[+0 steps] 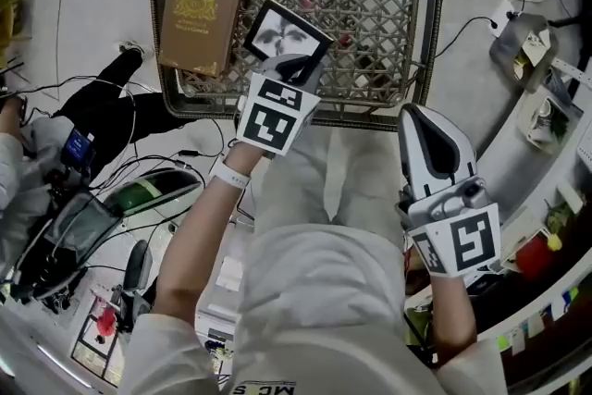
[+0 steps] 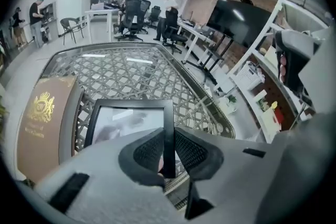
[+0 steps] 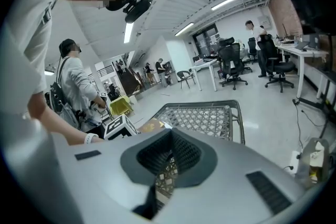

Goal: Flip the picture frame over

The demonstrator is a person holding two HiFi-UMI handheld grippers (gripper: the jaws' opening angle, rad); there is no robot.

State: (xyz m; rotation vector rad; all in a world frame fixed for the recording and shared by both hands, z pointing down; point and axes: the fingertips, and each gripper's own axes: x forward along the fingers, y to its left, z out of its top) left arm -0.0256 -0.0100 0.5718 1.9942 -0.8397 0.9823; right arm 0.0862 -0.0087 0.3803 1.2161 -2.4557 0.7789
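Picture frame edge clamped between jaws of left tool, over lattice table; right tool closed, empty

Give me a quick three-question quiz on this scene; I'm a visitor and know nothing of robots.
1. True or false: the left gripper is clamped on the edge of the picture frame.
2. What lies beside the frame on the lattice table? A) a brown book with a gold crest B) a mug C) a laptop
3. Fill in: the right gripper holds ____.

Key: 1 true. 2 A, the brown book. 3 nothing; its jaws are together.
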